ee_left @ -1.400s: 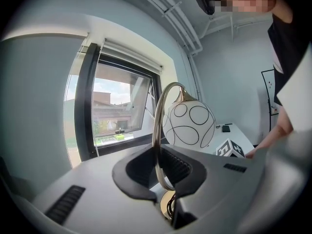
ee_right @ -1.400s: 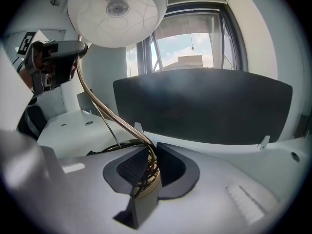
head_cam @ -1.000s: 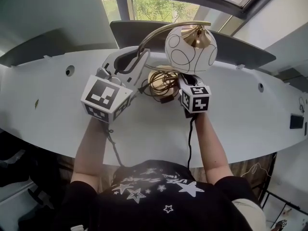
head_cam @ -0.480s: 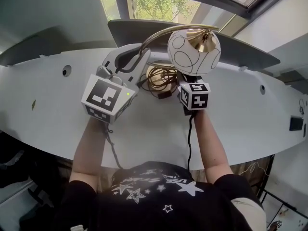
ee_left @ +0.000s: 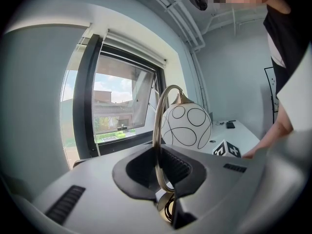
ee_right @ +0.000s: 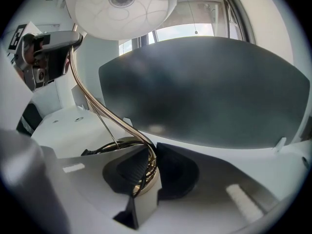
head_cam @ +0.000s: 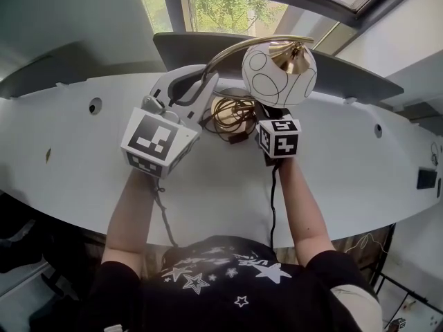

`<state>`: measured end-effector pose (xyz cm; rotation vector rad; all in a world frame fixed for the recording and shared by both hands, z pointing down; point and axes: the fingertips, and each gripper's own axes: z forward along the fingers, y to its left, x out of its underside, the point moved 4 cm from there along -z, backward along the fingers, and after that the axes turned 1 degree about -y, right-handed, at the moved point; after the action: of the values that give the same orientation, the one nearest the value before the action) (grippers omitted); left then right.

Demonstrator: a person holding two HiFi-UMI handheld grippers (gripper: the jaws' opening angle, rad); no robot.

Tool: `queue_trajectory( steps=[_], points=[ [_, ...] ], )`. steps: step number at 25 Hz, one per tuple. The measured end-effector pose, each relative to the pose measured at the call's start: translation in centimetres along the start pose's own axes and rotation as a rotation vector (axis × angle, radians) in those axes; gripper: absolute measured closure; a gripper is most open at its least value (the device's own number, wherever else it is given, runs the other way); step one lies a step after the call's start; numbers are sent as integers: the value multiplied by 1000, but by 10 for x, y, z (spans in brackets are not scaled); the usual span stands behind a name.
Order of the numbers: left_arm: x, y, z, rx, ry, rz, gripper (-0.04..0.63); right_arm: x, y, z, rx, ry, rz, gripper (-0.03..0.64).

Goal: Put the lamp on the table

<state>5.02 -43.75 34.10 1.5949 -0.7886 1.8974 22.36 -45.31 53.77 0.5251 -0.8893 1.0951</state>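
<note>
The lamp (head_cam: 278, 75) stands at the far middle of the white table (head_cam: 76, 151), close before the dark panel (head_cam: 346, 68) at the table's back edge. It has a round white shade (ee_left: 186, 126) with thin black circles drawn on it. The shade hangs from a curved brass stem (head_cam: 221, 50). The round brass base (ee_right: 127, 141) is low at the table top, with the black cord (head_cam: 232, 113) coiled on and around it. Whether the base rests with its full weight I cannot tell.

The left gripper (head_cam: 202, 81) holds the stem high on its curve. In the left gripper view its two dark pads are narrow and pressed on the brass tube from both sides, and the shade hangs just behind them. The right gripper (head_cam: 268, 116) reaches in under the shade (from the head view the shade covers its tips). In the right gripper view its jaws are also narrow and closed on the stem just above the base, where some turns of the cord lie against the stem.

Both forearms of the person come from the near edge of the table, the left arm (head_cam: 131, 206) and the right arm (head_cam: 301, 199). Behind the panel is a window (head_cam: 221, 9) with green trees outside.
</note>
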Motion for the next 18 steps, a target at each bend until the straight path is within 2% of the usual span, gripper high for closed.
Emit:
queue_trajectory(
  steps=[6, 12, 18],
  points=[
    [2, -2, 3, 14, 1, 16, 557, 0, -1, 3, 1, -4, 6, 572],
    [-1, 0, 2, -10, 23, -20, 557, 0, -1, 4, -3, -18, 2, 572],
    [1, 1, 4, 0, -12, -15, 557, 1, -1, 5, -16, -26, -18, 572]
  ],
)
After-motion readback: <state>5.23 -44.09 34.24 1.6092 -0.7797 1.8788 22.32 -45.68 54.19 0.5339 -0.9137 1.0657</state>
